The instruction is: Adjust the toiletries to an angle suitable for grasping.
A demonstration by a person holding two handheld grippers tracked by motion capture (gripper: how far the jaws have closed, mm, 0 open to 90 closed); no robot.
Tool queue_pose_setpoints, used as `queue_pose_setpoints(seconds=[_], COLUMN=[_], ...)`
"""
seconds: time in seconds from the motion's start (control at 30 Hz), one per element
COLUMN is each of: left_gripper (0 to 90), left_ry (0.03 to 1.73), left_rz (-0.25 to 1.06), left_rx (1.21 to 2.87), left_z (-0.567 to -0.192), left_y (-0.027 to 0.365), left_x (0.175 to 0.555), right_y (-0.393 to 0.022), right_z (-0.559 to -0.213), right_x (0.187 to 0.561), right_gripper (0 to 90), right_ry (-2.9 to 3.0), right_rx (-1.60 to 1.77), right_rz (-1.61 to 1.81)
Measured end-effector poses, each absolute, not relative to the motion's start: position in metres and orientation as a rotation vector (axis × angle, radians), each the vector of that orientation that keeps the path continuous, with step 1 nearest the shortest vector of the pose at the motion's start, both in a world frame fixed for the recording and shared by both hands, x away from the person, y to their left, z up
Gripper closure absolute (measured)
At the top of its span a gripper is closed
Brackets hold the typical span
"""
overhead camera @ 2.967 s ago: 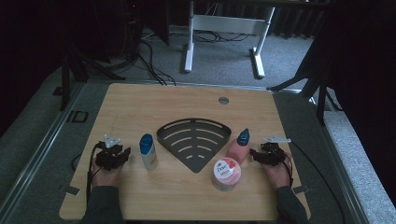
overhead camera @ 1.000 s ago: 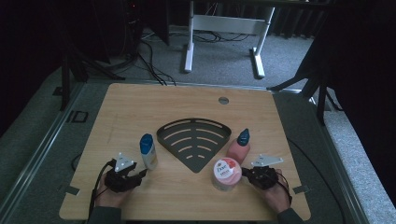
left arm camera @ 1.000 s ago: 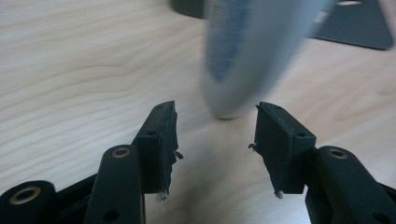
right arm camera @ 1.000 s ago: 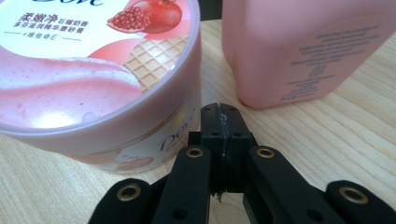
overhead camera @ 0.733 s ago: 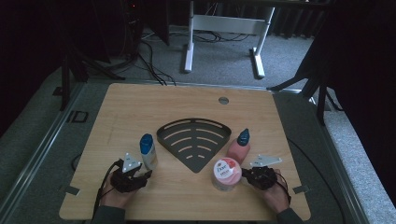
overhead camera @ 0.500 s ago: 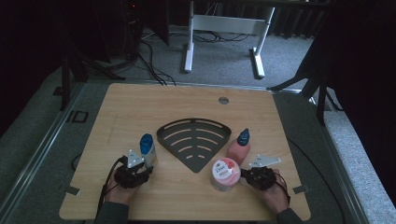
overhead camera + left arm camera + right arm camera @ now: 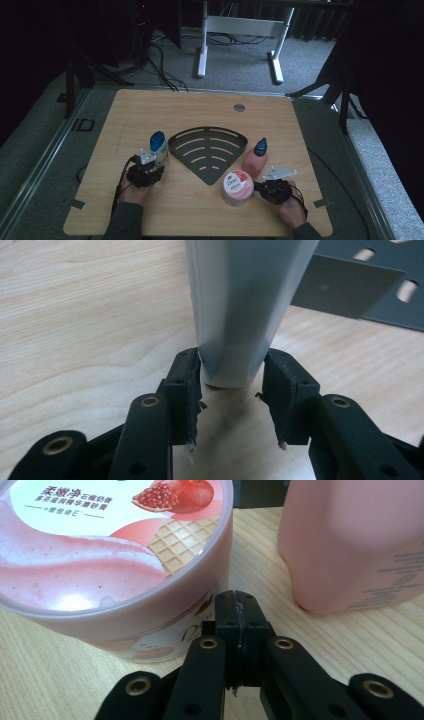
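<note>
Standing upright on the wooden table (image 7: 150,107), the white bottle with a blue cap (image 7: 158,146) sits just left of the dark fan-shaped rack (image 7: 207,151). The left gripper (image 7: 150,165) is at the bottle's near side; in the left gripper view the bottle's base lies between its jaws, which have just been closing: the left pad (image 7: 186,385) touches the bottle, while the right pad (image 7: 280,385) stands a little off it, so no firm grip shows yet. The right gripper (image 7: 235,617) has its jaws clenched together on nothing, their tip right against the side of the pink cream jar (image 7: 115,560). Just beside the jar stands the pink bottle (image 7: 355,540).
</note>
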State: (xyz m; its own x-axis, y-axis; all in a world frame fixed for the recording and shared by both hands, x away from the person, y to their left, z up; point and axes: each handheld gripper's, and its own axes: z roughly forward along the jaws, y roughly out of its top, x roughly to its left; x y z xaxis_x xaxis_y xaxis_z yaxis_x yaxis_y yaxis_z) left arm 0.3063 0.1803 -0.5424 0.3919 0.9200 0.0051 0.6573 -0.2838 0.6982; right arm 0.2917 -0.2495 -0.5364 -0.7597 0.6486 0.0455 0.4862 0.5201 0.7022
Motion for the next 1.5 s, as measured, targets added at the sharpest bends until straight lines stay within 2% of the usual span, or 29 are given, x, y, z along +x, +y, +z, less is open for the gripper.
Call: queue_pose_setpoints(seconds=[0.33,0.47,0.67,0.93,1.2,1.3,1.43,1.5], left_gripper=[58.6,54.9,52.4,53.5,66.9,74.5,89.1,89.6], left_ry=[1.368,1.395,1.396,1.339,1.315,1.292,1.255,1.240], left_rz=[0.564,0.556,0.542,0.537,0.523,0.524,0.555,0.556], left_rx=[2.034,2.032,2.034,2.037,2.049,2.062,2.098,2.111], left_z=[-0.548,-0.554,-0.554,-0.546,-0.545,-0.545,-0.543,-0.544], left_y=[0.184,0.187,0.191,0.189,0.187,0.184,0.179,0.177], left_x=[0.327,0.330,0.318,0.295,0.293,0.294,0.298,0.301], right_y=[-0.242,-0.245,-0.253,-0.250,-0.250,-0.250,-0.251,-0.251], right_z=[-0.538,-0.538,-0.536,-0.535,-0.535,-0.535,-0.535,-0.535], right_x=[0.292,0.295,0.303,0.306,0.315,0.316,0.318,0.319], right_gripper=[90.0,90.0,90.0,90.0,90.0,90.0,90.0,90.0], right_ry=[2.562,2.534,2.479,2.469,2.458,2.458,2.455,2.457], right_rx=[0.939,0.957,1.010,0.998,1.008,1.001,1.000,1.001], right_rz=[1.079,1.076,1.104,1.104,1.100,1.099,1.098,1.098])
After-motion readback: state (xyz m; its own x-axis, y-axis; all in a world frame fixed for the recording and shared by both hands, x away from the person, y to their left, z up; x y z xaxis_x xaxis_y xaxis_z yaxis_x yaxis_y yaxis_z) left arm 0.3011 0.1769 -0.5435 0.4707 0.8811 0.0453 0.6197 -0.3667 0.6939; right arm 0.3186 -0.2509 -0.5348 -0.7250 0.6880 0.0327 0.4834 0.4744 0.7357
